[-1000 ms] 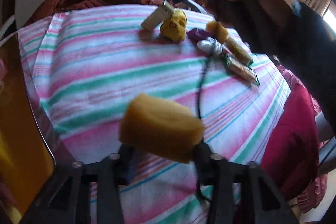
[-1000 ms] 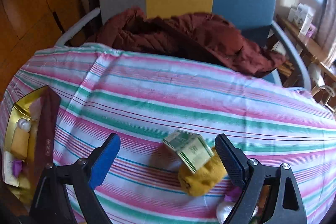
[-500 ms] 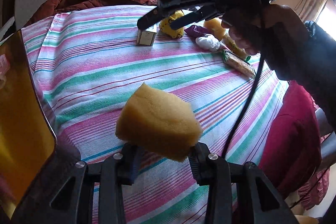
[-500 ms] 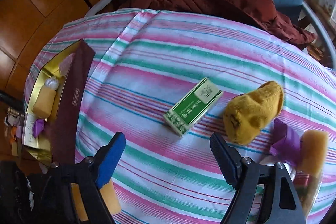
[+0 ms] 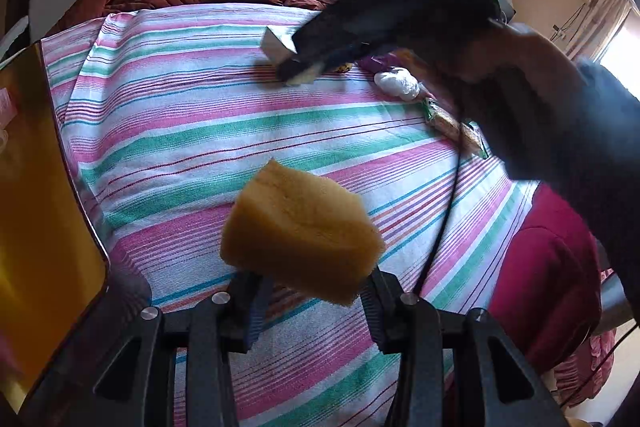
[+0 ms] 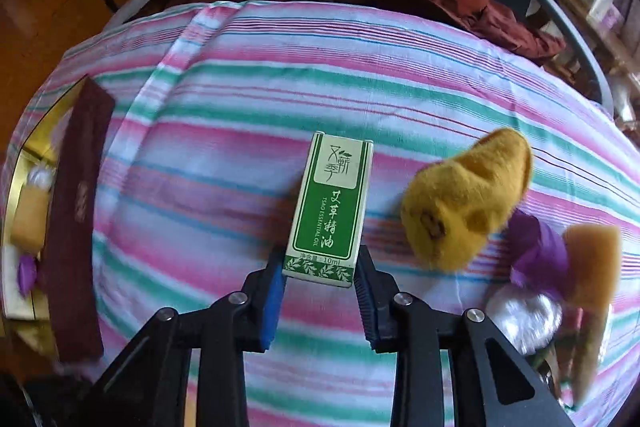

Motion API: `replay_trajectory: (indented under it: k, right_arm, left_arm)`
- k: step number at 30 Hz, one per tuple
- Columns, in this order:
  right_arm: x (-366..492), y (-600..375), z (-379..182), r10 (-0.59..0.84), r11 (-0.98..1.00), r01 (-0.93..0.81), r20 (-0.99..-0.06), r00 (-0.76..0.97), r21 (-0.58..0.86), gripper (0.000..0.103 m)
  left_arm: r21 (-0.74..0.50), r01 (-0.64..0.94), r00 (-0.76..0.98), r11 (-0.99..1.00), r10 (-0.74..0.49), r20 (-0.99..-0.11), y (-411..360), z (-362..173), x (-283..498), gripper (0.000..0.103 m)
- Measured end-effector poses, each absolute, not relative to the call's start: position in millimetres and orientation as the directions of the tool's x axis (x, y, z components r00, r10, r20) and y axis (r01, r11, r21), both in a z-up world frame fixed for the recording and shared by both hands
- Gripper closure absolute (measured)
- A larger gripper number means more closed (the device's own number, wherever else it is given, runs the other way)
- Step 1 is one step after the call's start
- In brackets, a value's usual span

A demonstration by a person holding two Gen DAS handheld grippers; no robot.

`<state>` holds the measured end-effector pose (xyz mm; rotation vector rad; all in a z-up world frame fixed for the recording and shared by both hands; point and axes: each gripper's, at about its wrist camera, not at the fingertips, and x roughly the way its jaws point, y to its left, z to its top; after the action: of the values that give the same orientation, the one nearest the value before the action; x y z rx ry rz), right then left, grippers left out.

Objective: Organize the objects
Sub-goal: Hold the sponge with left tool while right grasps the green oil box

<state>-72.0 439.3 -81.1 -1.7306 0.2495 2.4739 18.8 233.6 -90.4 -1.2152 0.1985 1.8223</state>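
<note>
The right gripper [image 6: 319, 273] has just closed its fingers on one green-and-white essential-oil box [image 6: 330, 205], pinching its near end from both sides while it lies on the striped tablecloth [image 6: 240, 131] of the table. Just right of the box sits one yellow felt toy [image 6: 466, 197]; further right are one purple wrapped piece [image 6: 538, 247], one silver foil ball [image 6: 524, 315] and one tan sponge block [image 6: 592, 263], crowded together. At the left edge stands one gold tray with a dark maroon wall [image 6: 76, 219], holding another tan block, a purple piece and a pale ball — one of each that I can see.

The left gripper [image 5: 310, 301] pinches a second sponge [image 5: 300, 237] between its fingers, above the cloth and beside the tray. One snack packet [image 5: 452, 125] lies beyond it.
</note>
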Motion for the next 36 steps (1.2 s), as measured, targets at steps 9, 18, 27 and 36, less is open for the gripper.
replay_trajectory:
  k: [9,18,27,36]
  right_arm:
    - [20.6,437.0,-82.8,-0.053,-0.97,-0.205,-0.934,-0.353,0.132,0.07]
    - [19.8,430.1,-90.9,-0.034,-0.978,-0.18,-0.931,-0.364,0.106,0.07]
    - [19.4,431.3,-88.6,-0.031,-0.98,-0.17,-0.926,-0.376,0.102,0.071]
    - [19.5,431.5,-88.9,-0.021,-0.984,-0.157,-0.928,-0.372,0.085,0.071]
  left_arm:
    - [-0.327,-0.747,-0.1,-0.579,0.583,-0.806,240.0,-89.9,20.1,0.061]
    - [-0.237,-0.777,-0.148,-0.583,0.535,-0.832,250.9,-88.8,26.6,0.06]
    - [-0.182,-0.783,-0.212,-0.594,0.53,-0.821,247.4,-83.6,31.8,0.079]
    - [-0.192,-0.802,-0.171,-0.566,0.526,-0.833,249.7,-78.6,39.8,0.072]
